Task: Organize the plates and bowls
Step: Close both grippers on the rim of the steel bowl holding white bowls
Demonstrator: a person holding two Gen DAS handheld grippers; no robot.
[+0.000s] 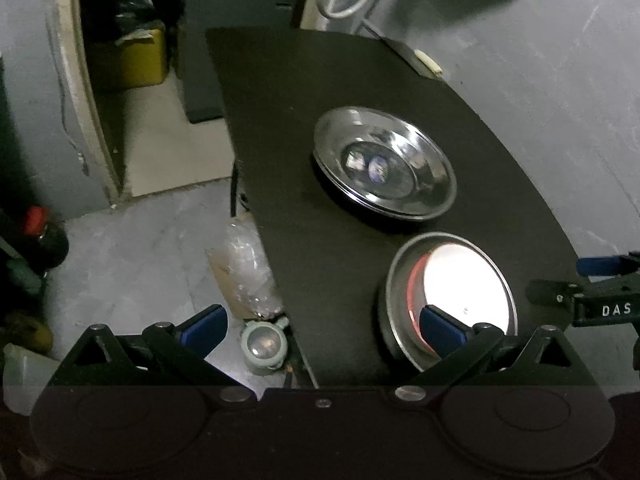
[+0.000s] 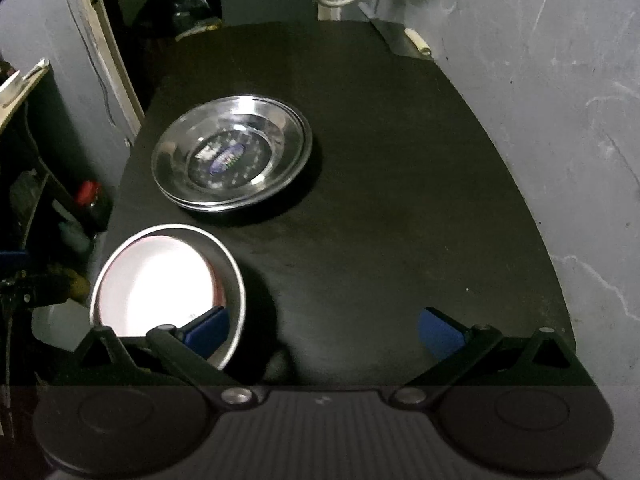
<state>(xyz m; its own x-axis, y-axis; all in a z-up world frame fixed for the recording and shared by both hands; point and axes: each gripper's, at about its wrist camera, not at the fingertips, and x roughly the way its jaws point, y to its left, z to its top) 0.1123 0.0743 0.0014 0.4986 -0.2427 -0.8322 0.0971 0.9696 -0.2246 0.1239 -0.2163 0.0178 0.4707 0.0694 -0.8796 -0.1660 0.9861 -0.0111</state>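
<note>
A stack of shiny steel plates (image 1: 386, 168) lies on the black table (image 1: 288, 128); it also shows in the right wrist view (image 2: 232, 160). Nearer, a steel bowl (image 1: 448, 300) holds a white bowl with a red rim; it shows in the right wrist view too (image 2: 168, 292). My left gripper (image 1: 322, 328) is open and empty above the table's left edge, its right finger over the bowl. My right gripper (image 2: 322, 330) is open and empty over the table, its left finger over the bowl's rim. The right gripper's tip (image 1: 600, 280) shows at the left wrist view's right edge.
The table stands against a grey wall (image 2: 560, 120). Left of it on the floor are a plastic bag (image 1: 244, 268), a small green pot (image 1: 264, 346), a red-capped dark bottle (image 1: 40, 236) and a yellow box (image 1: 136, 60). A pale object (image 2: 418, 44) lies at the table's far corner.
</note>
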